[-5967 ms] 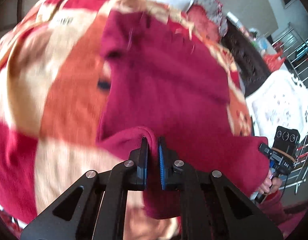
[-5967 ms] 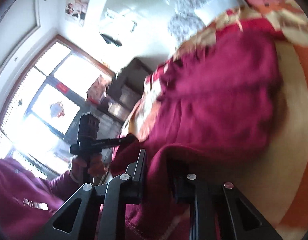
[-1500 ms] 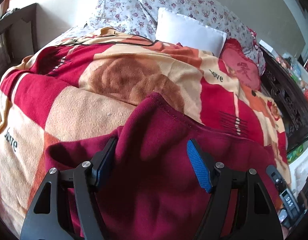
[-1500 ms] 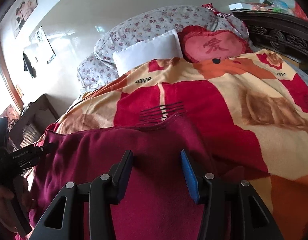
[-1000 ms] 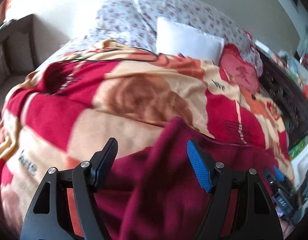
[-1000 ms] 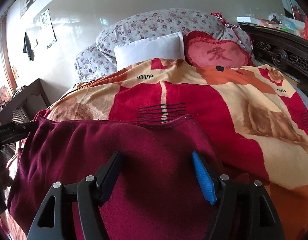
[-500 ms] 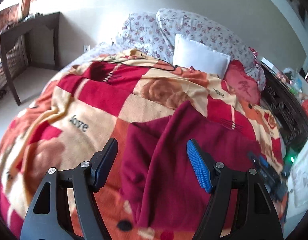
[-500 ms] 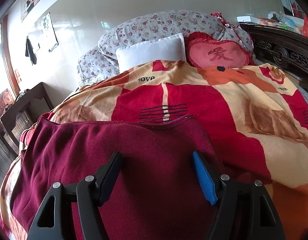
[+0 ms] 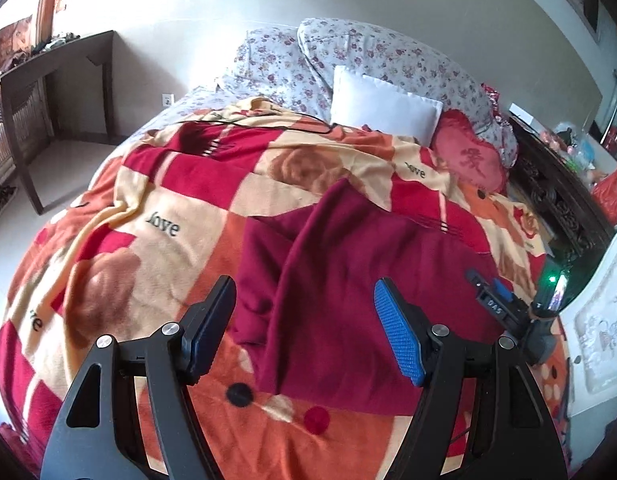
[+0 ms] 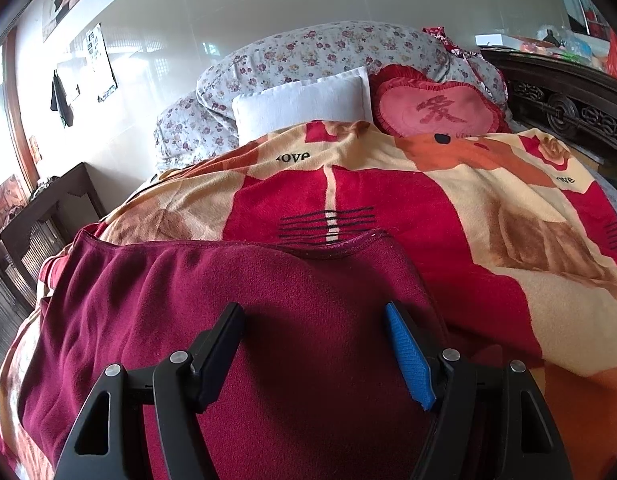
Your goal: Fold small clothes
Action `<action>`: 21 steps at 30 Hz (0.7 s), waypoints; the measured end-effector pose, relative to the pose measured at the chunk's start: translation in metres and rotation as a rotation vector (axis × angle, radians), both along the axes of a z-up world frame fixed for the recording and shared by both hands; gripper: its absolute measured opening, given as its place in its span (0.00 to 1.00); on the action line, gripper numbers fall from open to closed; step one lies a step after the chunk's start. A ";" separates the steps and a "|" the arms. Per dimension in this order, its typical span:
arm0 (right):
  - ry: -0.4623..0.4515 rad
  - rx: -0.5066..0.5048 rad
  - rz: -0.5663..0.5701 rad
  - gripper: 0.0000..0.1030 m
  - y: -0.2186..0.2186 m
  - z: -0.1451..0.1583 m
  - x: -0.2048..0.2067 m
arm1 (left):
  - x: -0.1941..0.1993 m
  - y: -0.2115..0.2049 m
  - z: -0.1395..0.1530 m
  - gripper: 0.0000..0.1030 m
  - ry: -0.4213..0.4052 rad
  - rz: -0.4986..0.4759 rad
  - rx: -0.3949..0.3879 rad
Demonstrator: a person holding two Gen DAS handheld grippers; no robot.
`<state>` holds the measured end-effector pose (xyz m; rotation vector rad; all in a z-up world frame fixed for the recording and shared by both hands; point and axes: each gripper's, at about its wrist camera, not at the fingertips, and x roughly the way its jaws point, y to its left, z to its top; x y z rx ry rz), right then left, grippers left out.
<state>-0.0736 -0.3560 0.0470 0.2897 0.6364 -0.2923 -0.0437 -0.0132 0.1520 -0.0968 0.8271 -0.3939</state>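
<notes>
On the bed: a patchwork blanket (image 9: 180,208) in red, orange and cream covers it.
Head of the bed: a white pillow (image 9: 382,107), a heart-shaped red cushion (image 10: 436,110) and floral bedding (image 10: 308,54) lie against a pale wall.
Beside the bed: a dark wooden table (image 9: 48,64) stands on one side, a carved dark frame (image 10: 568,110) on the other.
Garment: a maroon garment (image 9: 348,280) lies on the blanket, one side folded over itself.
Left gripper (image 9: 304,330): raised above the garment, fingers spread wide, holding nothing.
Right gripper (image 10: 314,354): low over the garment, fingers wide apart, gripping nothing; contact with the cloth unclear.
</notes>
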 end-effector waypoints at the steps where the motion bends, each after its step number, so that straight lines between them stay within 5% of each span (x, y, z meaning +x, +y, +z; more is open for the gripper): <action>1: 0.001 -0.002 0.000 0.68 0.000 0.000 0.000 | 0.002 -0.002 -0.003 0.69 0.005 -0.008 -0.003; 13: 0.006 -0.012 0.001 0.70 0.002 -0.002 0.002 | 0.048 0.000 -0.042 0.69 0.090 -0.048 -0.070; 21: 0.007 -0.019 0.004 0.72 0.004 -0.003 0.004 | 0.028 0.030 -0.039 0.69 0.060 0.012 -0.037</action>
